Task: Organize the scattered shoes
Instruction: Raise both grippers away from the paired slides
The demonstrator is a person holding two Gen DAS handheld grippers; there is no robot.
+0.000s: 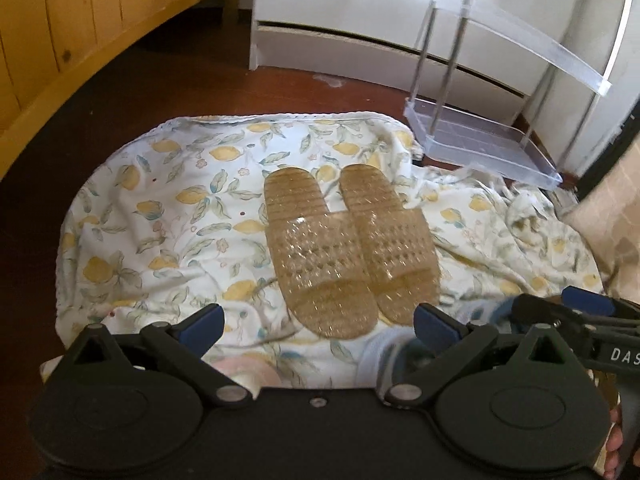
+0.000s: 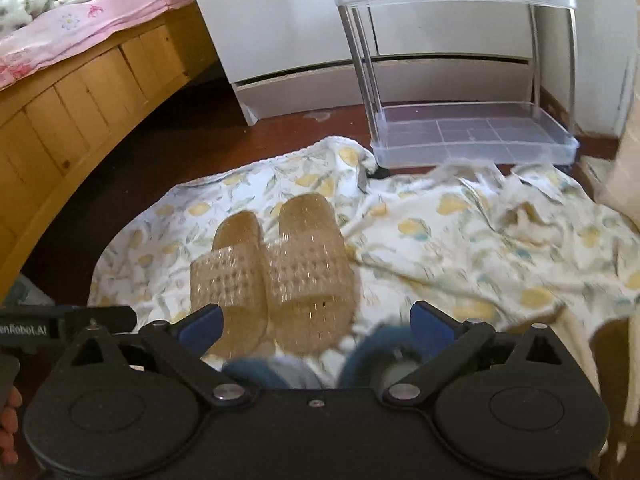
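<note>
Slippers paired on cloth, both my grippers empty.
Amber slippers sit side by side, touching, on the lemon-print cloth, near the clear rack; my left gripper and right gripper are spread wide, clear of them.

I count two translucent amber slippers, lying as a pair side by side on one lemon-print cloth. One clear plastic shelf rack stands behind it; I make out three tiers from the left wrist view. I see one wooden bed frame and one white cabinet. Two grippers are mine: the left gripper and the right gripper.
</note>
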